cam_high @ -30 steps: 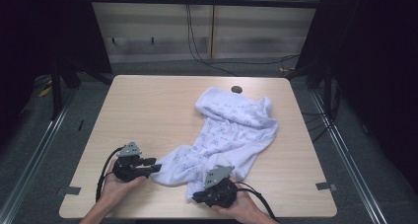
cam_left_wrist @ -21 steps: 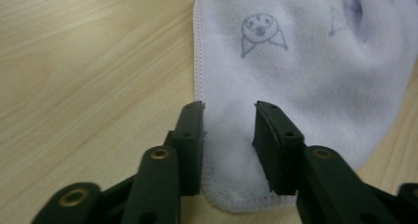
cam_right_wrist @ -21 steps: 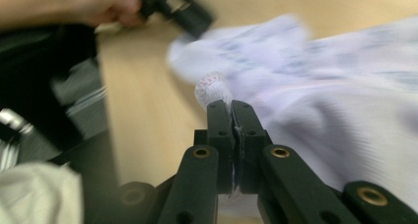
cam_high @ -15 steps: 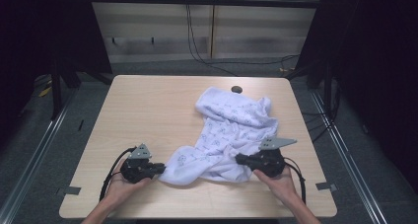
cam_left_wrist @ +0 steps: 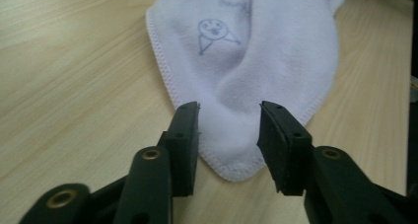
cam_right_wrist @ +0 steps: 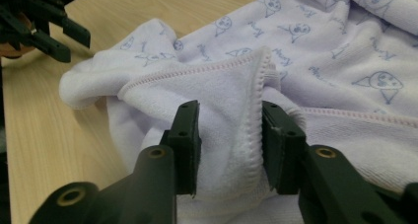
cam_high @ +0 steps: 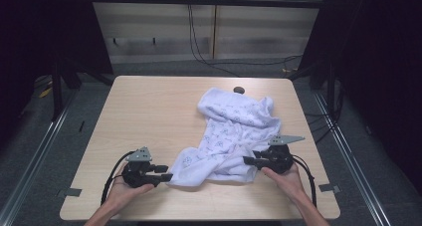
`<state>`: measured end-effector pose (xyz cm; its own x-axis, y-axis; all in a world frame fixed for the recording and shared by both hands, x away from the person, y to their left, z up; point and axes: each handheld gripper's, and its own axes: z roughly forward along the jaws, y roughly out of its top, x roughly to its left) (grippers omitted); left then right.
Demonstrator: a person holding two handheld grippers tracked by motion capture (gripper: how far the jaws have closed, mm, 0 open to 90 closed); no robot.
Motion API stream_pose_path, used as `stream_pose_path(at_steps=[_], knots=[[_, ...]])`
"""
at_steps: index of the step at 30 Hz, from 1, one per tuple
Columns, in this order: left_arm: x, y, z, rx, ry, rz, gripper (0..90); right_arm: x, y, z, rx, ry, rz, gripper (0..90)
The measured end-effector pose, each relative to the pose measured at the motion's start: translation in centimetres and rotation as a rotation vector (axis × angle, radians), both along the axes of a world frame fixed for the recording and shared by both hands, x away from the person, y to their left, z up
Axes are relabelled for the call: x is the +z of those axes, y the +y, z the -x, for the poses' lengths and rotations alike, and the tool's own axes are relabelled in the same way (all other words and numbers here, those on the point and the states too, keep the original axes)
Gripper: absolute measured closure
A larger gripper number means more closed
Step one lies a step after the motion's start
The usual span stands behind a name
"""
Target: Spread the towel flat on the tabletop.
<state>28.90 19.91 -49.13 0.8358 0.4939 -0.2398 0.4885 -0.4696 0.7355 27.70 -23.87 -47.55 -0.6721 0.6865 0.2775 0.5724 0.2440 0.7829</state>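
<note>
The towel [cam_high: 234,131] was soft white terry cloth, nubbly and matt, printed with faint blue line drawings and finished with a stitched hem. The surface [cam_high: 149,111] looked like pale wood-grain laminate, smooth with a low sheen. The jaws of the left gripper [cam_left_wrist: 229,135] were matt black plastic with brass-coloured rivets.

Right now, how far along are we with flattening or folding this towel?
Early. Done: little; the towel lies crumpled across the table. In hand: the left tool, jaws just opened, has a towel corner between them; the right tool, also just opened, straddles a folded hem, with no clear squeeze. Left: grip both, spread it flat, and probably fold it.
</note>
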Motion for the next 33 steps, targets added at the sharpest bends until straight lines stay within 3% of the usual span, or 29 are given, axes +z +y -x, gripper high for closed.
stream_pose_path(at_steps=[4, 9, 11, 13, 16, 18, 24, 27, 29, 31, 32, 33], knots=[[-0.1, 0.6, -0.4, 0.007, 0.008, 0.023, 51.7, -0.3, 0.4, -0.1, -0.015, -0.001, 0.02, 58.4], [-0.6, 0.0, -0.4, 0.0, 0.015, -0.014, 46.1, 0.0, 0.3, -1.3, -0.052, -0.015, -0.002, 64.1], [-0.8, -0.3, -0.8, 0.013, -0.012, -0.039, 42.8, 0.0, 0.3, -1.5, -0.052, -0.015, 0.0, 72.0], [-0.9, -0.5, -1.1, 0.018, -0.014, -0.048, 40.5, 0.0, 0.3, -1.4, -0.053, -0.022, 0.012, 81.9], [-0.9, -0.7, -1.7, 0.025, -0.017, -0.04, 39.8, 0.4, 0.0, -1.3, -0.058, -0.028, -0.009, 84.8], [-1.0, -0.9, -2.0, 0.019, -0.005, -0.037, 39.8, 0.7, -0.5, -1.2, -0.066, -0.031, -0.025, 85.0], [-1.0, -2.9, -2.1, -0.06, 0.027, -0.027, 37.3, 0.6, -1.4, -0.7, -0.082, -0.027, 0.002, 85.0], [-1.1, -4.0, -2.0, -0.067, -0.001, -0.035, 37.3, 0.4, -1.4, -0.5, -0.075, -0.023, 0.007, 84.9], [-1.1, -4.3, -2.1, -0.065, 0.0, -0.035, 43.8, 0.5, -1.4, -0.4, -0.074, -0.026, 0.003, 84.8], [-1.1, -4.5, -2.0, -0.068, -0.013, -0.051, 60.6, 0.5, -1.5, -0.4, -0.076, -0.023, 0.002, 84.9], [-1.1, -4.6, -1.9, -0.111, -0.015, -0.051, 68.4, 0.5, -1.6, -0.4, -0.077, -0.023, 0.003, 84.8], [-1.0, -4.6, -1.7, -0.121, -0.042, -0.077, 83.8, 0.5, -1.7, -0.4, -0.079, -0.021, 0.002, 84.9]])
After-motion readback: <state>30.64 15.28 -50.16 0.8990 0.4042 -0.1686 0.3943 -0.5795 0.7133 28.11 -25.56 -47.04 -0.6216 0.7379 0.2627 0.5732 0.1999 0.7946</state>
